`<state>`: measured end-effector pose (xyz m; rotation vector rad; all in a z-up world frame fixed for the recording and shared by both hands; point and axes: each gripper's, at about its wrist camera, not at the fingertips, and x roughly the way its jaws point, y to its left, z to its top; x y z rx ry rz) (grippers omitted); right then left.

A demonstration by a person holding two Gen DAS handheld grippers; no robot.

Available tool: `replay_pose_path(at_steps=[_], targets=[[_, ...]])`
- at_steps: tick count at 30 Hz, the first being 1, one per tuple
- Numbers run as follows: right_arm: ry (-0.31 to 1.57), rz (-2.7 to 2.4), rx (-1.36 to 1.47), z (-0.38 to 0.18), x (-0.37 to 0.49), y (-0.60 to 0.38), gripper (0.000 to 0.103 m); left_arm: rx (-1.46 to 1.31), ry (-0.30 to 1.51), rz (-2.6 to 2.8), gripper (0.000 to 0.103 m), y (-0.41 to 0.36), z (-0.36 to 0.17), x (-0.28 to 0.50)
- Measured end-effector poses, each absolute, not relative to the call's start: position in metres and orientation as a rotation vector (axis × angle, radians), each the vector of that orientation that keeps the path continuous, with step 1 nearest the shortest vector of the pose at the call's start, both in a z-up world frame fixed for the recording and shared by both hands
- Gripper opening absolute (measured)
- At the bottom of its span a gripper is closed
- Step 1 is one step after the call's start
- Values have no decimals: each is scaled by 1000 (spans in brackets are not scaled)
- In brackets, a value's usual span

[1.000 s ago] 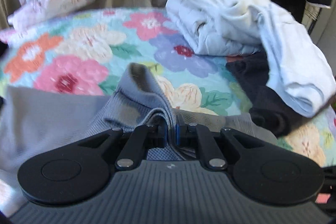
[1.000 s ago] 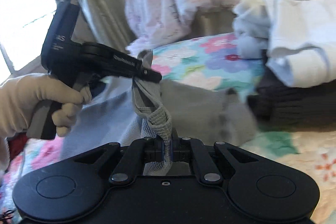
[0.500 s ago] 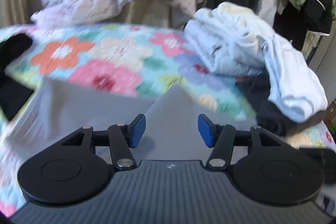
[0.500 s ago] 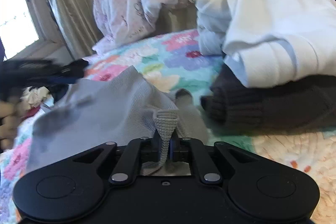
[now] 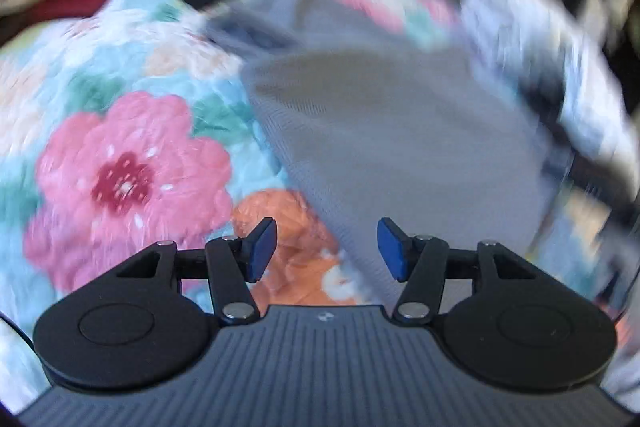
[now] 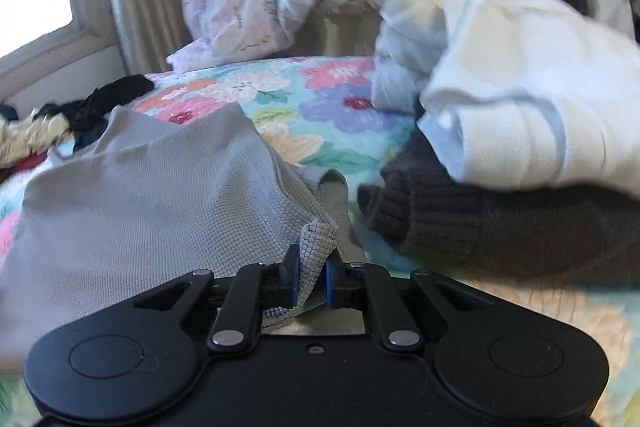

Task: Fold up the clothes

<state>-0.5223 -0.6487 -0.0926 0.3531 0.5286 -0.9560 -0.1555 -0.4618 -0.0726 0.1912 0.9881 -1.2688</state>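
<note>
The grey top (image 6: 160, 195) lies partly folded on the bed (image 6: 320, 107), spread over the floral quilt near its front edge, with a stack of folded clothes (image 6: 520, 155) just beside it on the right. The right gripper (image 6: 311, 277) has a corner of the top's ribbed hem between its jaws, which are opening; the cloth hangs in the narrow gap and seems barely pinched. The left gripper (image 5: 326, 247) stands about half open with nothing in it, above the top's near edge in a blurred view where quilt and grey cloth meet.

The step in hand looks like the end of one fold: the cloth has been laid over and is being let go. The next move probably calls for the right gripper to clear the hem without dragging it, and for both to find fresh edges for a further fold.
</note>
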Motion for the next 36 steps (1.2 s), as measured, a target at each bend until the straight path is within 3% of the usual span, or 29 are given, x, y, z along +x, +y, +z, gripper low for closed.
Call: replay_pose_path(at_steps=[3,8,10,12,19,22,25,29,31,32,33,34,35,36], targets=[[571,-1001,309,-89,-526,-650,30,150,994,-1278,55,-461,-75,-157],[647,-1039,251,-71,-526,-643,33,66,1078,-1281,55,-459,-91,-167],[633,-1033,247,-62,-524,-630,53,65,1086,-1293,55,-460,-96,-174],[548,-996,356,-58,-532,-623,61,104,1083,-1298,55,-462,-100,-183],[347,-852,894,-96,-563,-631,63,3,1296,-1331,57,-449,-127,-189],[426,-891,825,-106,-549,-626,64,-194,1404,-1289,58,-436,-139,-173],[361,-835,866,-115,-543,-630,70,-226,1446,-1286,59,-436,-142,-170],[263,-825,991,-119,-538,-641,76,-229,1415,-1296,76,-441,-142,-180],[270,-825,983,-119,-527,-643,77,-242,1401,-1292,76,-443,-144,-185],[270,-826,983,-120,-524,-644,79,-237,1390,-1297,74,-445,-144,-187],[266,-825,984,-122,-521,-645,80,-228,1377,-1298,61,-445,-143,-188],[256,-825,992,-124,-520,-646,80,-207,1378,-1290,43,-445,-141,-188],[236,-828,1012,-125,-522,-648,80,-179,1389,-1281,12,-444,-140,-186],[221,-834,1038,-126,-525,-650,79,-170,1400,-1266,13,-442,-140,-185]])
